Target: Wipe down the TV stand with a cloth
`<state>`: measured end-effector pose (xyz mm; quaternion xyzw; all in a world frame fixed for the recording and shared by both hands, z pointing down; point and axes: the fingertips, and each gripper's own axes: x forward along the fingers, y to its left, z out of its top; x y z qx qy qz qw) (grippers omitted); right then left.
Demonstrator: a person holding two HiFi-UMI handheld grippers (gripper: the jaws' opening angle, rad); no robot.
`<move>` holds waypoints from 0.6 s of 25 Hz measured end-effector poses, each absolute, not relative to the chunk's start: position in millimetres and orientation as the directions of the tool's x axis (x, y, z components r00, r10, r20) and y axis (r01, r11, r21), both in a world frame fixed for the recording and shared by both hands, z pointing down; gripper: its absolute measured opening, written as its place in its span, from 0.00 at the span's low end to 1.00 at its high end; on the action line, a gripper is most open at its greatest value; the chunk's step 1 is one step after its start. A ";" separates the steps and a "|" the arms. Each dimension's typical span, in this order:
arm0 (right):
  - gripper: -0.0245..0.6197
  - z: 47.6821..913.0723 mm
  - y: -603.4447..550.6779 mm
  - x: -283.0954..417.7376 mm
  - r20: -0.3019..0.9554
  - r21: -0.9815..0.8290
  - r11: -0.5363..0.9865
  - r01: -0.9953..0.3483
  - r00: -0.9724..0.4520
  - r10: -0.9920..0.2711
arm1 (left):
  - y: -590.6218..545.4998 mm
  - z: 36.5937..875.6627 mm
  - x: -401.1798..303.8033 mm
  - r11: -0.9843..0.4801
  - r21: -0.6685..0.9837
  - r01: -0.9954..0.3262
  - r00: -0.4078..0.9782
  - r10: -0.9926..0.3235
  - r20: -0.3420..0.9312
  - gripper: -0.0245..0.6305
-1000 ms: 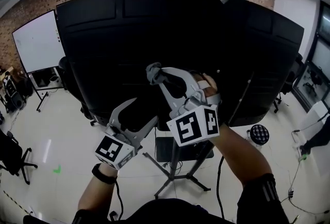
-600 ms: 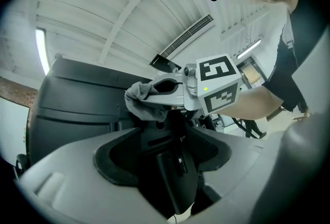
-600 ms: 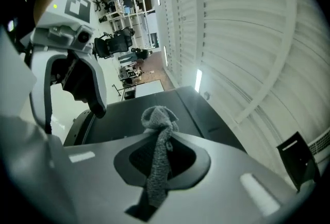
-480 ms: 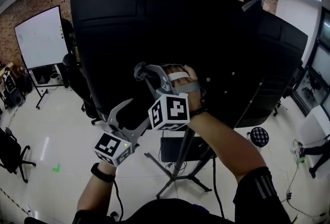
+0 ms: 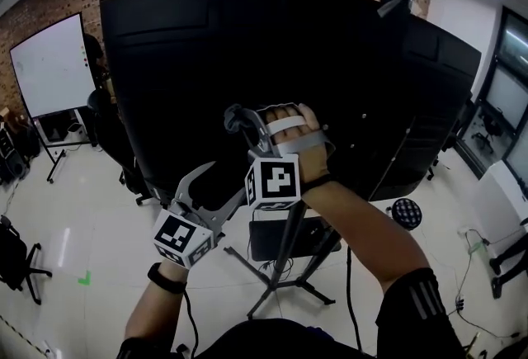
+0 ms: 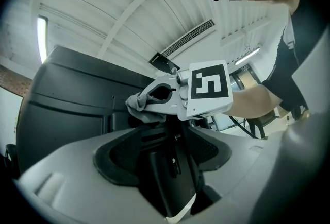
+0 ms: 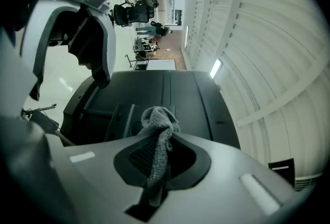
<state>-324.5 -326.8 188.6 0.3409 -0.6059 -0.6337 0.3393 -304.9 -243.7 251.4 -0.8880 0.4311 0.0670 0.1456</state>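
The back of a big black TV [image 5: 247,44] on a tripod stand [image 5: 285,266] fills the head view. My right gripper [image 5: 238,120] is shut on a grey cloth [image 5: 233,115] and holds it against the TV's lower back panel. In the right gripper view the cloth [image 7: 157,125] hangs bunched between the jaws of the right gripper [image 7: 157,166]. My left gripper [image 5: 227,181] stands open lower left, below the TV's bottom edge and touching nothing. The left gripper view looks up past the left gripper [image 6: 165,166] at the cloth [image 6: 136,102] and the right gripper's marker cube [image 6: 209,84].
A whiteboard on wheels [image 5: 45,68] stands at the left by the brick wall. Office chairs [image 5: 16,254] are at the far left, and a round stool [image 5: 406,213] is at the right. A black box [image 5: 285,238] sits on the stand behind its pole.
My right gripper has carried the cloth left and up across the TV's back, most of it in the first half second. The left gripper has hardly moved.
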 end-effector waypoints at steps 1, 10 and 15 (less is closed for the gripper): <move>0.07 188.8 -328.1 -317.6 -0.018 0.999 -0.034 0.021 -0.522 -0.852 | -245.1 251.7 -301.1 -0.593 -0.199 -0.780 0.626 -0.740 -0.245 0.51; 0.07 190.0 -334.6 -271.6 -0.016 0.998 -0.041 0.050 -0.427 -0.904 | -254.0 252.4 -267.8 -0.660 -0.193 -0.726 0.687 -0.685 -0.242 0.51; 0.07 190.1 -329.4 -269.1 -0.025 0.999 -0.042 0.028 -0.451 -0.892 | -256.6 256.4 -262.6 -0.671 -0.193 -0.716 0.697 -0.677 -0.236 0.51</move>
